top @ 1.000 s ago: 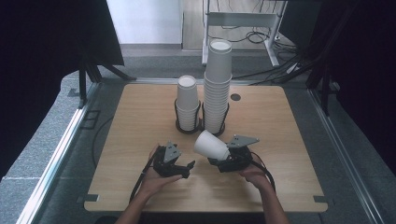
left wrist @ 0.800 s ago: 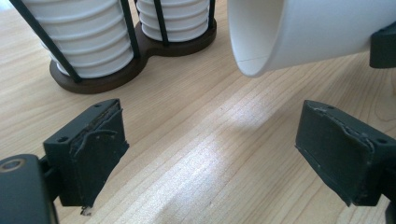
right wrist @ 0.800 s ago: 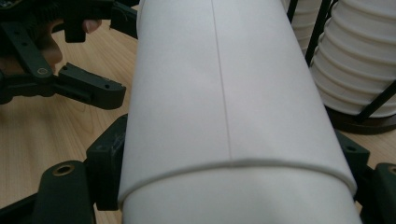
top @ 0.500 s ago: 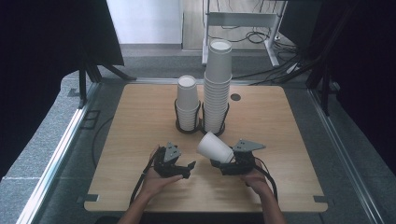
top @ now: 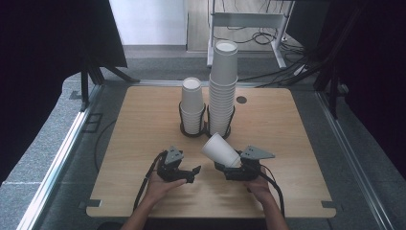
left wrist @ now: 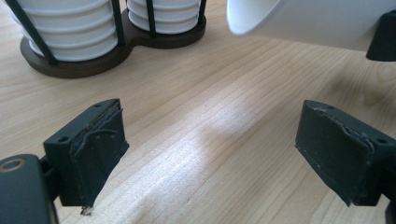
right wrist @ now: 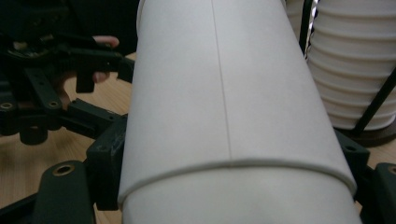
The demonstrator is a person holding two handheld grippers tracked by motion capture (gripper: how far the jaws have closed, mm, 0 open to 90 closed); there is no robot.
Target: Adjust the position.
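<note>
White paper cup [top: 219, 150], plain and unprinted, clamped near its base by right gripper [top: 233, 168] at lower centre of high view, tilted toward upper left. Left gripper [top: 187, 173] beside it, jaws apart, empty. Cup stacks [top: 222, 88] in holder [top: 191, 131] behind.

The high view is softly lit from above and ahead, its dark corners falling to near black; the pale wooden table [top: 143, 124] is evenly bright, slightly soft in detail. In the left gripper view a pale sheen of glare crosses the wood grain; the white paper cup [left wrist: 317, 21] casts a faint shadow beneath. In the right gripper view that cup [right wrist: 224, 107] looms dim, grey and slightly blurred; the background left is murky.
</note>
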